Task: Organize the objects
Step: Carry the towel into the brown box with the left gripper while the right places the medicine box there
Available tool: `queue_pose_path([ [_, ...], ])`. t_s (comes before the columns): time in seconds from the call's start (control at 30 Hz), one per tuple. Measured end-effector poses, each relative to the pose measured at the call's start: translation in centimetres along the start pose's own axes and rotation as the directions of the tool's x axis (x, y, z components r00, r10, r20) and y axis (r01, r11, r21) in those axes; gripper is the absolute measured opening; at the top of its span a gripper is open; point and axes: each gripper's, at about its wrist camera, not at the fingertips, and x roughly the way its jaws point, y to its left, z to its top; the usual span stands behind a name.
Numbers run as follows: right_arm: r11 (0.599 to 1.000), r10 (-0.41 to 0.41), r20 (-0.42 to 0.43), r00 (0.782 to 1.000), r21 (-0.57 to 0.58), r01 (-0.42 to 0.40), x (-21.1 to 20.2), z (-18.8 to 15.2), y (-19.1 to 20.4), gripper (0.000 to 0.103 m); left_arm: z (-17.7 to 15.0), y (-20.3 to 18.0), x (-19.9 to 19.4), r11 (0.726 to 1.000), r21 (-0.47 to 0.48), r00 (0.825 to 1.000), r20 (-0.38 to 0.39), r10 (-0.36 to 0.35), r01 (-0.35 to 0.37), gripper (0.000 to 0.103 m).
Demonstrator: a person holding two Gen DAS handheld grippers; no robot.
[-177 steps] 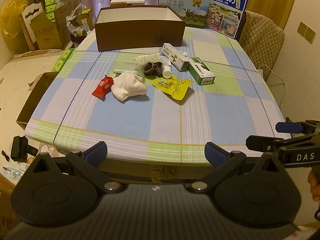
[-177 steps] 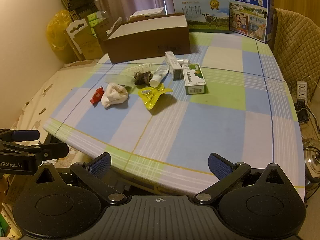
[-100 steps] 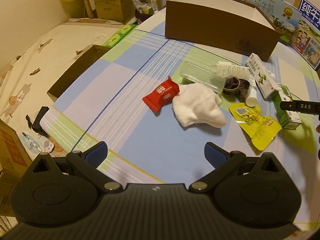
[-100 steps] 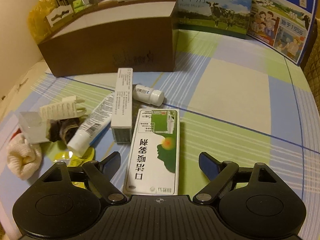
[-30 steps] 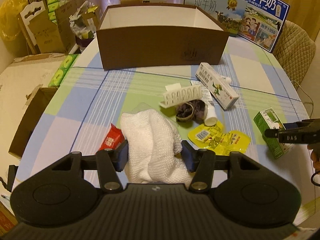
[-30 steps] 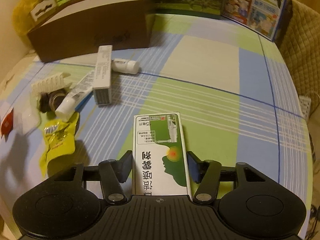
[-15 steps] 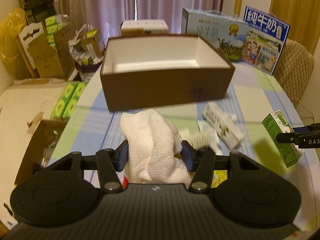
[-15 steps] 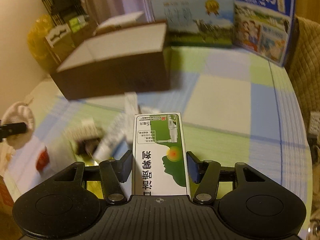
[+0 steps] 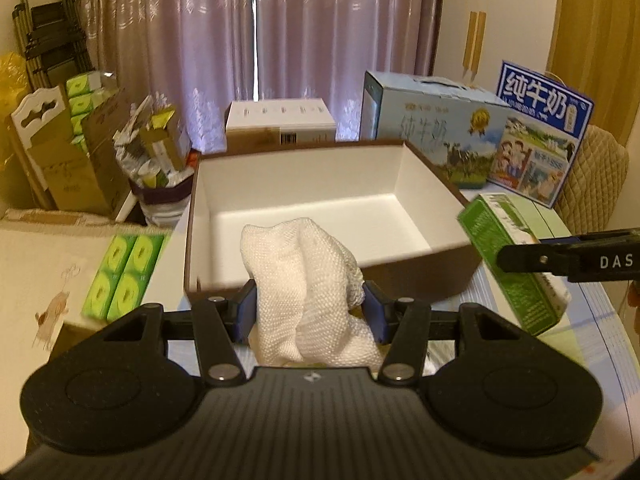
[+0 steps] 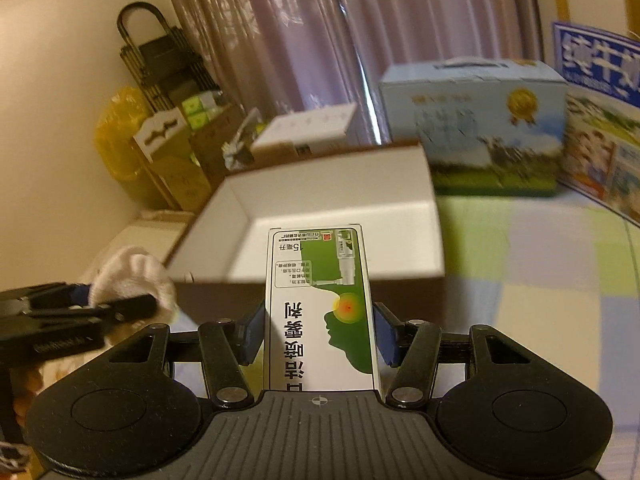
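Both grippers have risen from the tabletop since a second ago and now hover at the near wall of the brown box (image 9: pixel 420 276), whose white inside is in plain sight where before only its front and the scattered items before it showed. On the left, the left gripper (image 9: pixel 306 314) is clamped on the white knitted cloth (image 9: pixel 308 280), its blue pads (image 9: pixel 245 312) pressing the bundle from both sides; the cloth bulges up between them and hangs just over the box's near edge. From the right wrist view that same cloth (image 10: pixel 132 276) sits left of the box (image 10: pixel 320 296), off the table. To the right, the right gripper (image 10: pixel 318 334) is closed on the green and white medicine carton (image 10: pixel 320 308), pads against its long sides, the carton's far end reaching over the box's near wall. In the left wrist view the carton (image 9: pixel 508 256) tilts beside the box's right corner, with the black finger marked DAS across it.

At far left, stacked cardboard cartons (image 9: pixel 68 160) and green tissue packs (image 9: pixel 120 276) stand beside the table. Behind the box a white case (image 9: pixel 280 122) sits before mauve curtains (image 9: pixel 260 40). Further right, a light blue milk carton (image 9: pixel 432 128) and a dark blue milk carton (image 9: pixel 540 136) rest on the checked tablecloth (image 10: pixel 540 280), and a quilted chair back (image 9: pixel 596 184) closes the right edge
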Motion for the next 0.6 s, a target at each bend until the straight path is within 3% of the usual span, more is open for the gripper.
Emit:
queue_pose_path([
  [0.3,0.999,-0.022,0.026,0.999,0.023,0.022,6.6,5.5,0.1,0.052,4.9,1.0,6.5,1.0,0.012,1.0,-0.009,-0.017,0.017,0.05],
  [0.6,0.994,-0.069,-0.047,0.996,0.087,0.073,13.9,6.9,-1.5,0.053,6.0,1.7,13.5,0.999,0.01,0.995,-0.093,-0.038,0.039,0.05],
])
